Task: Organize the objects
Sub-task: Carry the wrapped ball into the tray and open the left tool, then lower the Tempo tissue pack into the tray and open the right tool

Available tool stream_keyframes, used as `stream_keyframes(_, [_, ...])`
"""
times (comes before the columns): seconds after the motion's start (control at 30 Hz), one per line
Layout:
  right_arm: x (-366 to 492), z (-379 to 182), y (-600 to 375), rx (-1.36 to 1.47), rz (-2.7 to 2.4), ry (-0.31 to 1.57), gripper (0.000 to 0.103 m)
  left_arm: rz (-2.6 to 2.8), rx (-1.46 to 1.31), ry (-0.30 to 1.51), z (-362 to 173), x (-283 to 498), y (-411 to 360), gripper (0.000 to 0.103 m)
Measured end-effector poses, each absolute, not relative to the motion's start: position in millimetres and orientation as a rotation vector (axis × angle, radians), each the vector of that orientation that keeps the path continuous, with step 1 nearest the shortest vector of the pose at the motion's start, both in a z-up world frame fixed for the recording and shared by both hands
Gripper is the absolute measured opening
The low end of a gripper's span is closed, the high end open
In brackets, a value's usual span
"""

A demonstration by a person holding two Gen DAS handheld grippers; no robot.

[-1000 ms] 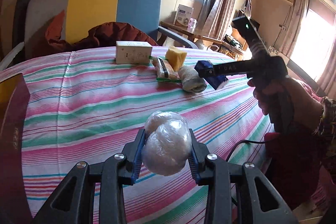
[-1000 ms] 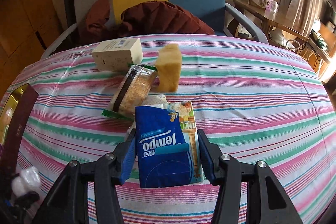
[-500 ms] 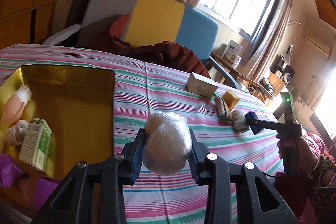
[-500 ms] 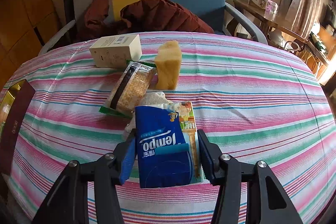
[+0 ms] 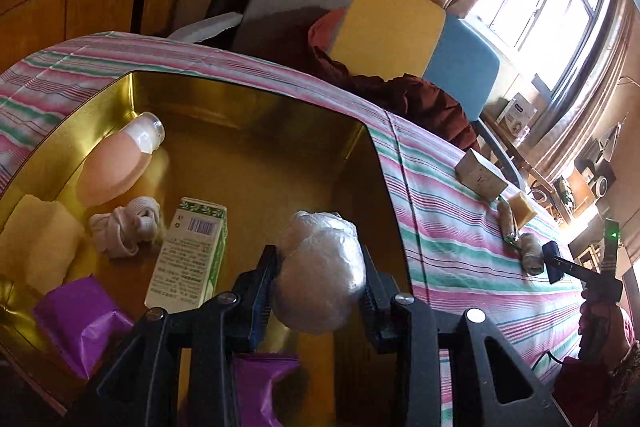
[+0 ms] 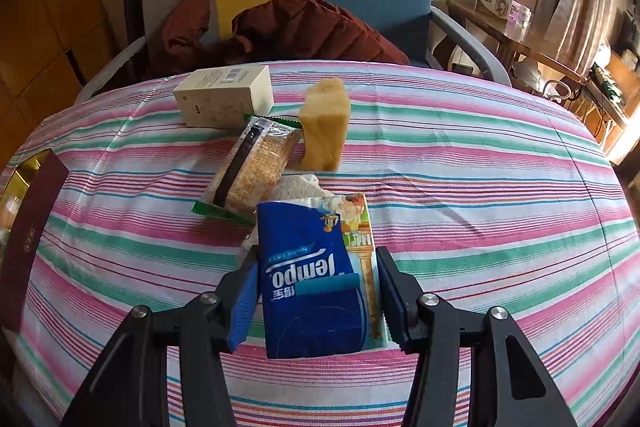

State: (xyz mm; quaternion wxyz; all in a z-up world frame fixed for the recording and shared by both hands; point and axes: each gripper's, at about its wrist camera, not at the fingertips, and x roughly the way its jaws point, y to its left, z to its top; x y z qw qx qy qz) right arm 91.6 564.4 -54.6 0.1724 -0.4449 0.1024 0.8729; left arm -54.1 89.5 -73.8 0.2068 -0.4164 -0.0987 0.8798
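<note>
**Wrapped ball heading into the gold box**

The clear-wrapped ball (image 5: pixel 320 275) is sitting clamped between the pads of the left gripper (image 5: pixel 320 283), which is hanging over the open gold box (image 5: pixel 256 115) at the left end of the striped table (image 6: pixel 460 195). Inside, a pink bottle (image 5: pixel 116 167), a knotted sock (image 5: pixel 124 231), a green-and-white carton (image 5: pixel 188 259) and purple packets (image 5: pixel 80 319) are already lying, so sorting looks roughly halfway. The right gripper (image 6: pixel 316 295) is pinching a blue tissue pack (image 6: pixel 312 279) above the cloth (probably next in line). Left waiting near it: a cracker packet (image 6: pixel 256 167), a yellow sponge (image 6: pixel 324 123), a cream box (image 6: pixel 224 95) and a rolled cloth (image 6: pixel 298 187).
</note>
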Motion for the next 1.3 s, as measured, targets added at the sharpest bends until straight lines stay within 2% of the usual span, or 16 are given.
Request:
stream_keyframes(0.07, [92, -54, 563, -1.259, 2.481, 0.287, 0.054, 2.459, -1.185, -0.272, -76, -56, 88, 0.038])
stream_keyframes(0.2, [92, -52, 560, -1.250, 2.497, 0.278, 0.055, 2.492, -1.214, -0.256, -78, -58, 84, 0.047])
stream_keyframes(0.53, [87, -39, 516, -1.243, 2.615, 0.181, 0.055, 2.515, -1.147, -0.322, -61, -46, 64, 0.047])
stream_keyframes(0.77, [71, -39, 438, -1.371, 2.759, 0.267, 0.055, 2.580, -1.132, -0.448, -47, -50, 38, 0.047])
stream_keyframes(0.97, [49, -30, 344, -1.461, 2.970, 0.381, 0.055, 2.604, -1.127, -0.467, -41, -53, 28, 0.047])
stream_keyframes(1.3, [-6, -20, 236, -1.551, 3.091, 0.288, 0.054, 2.648, -1.069, -0.517, -26, -53, 10, 0.047])
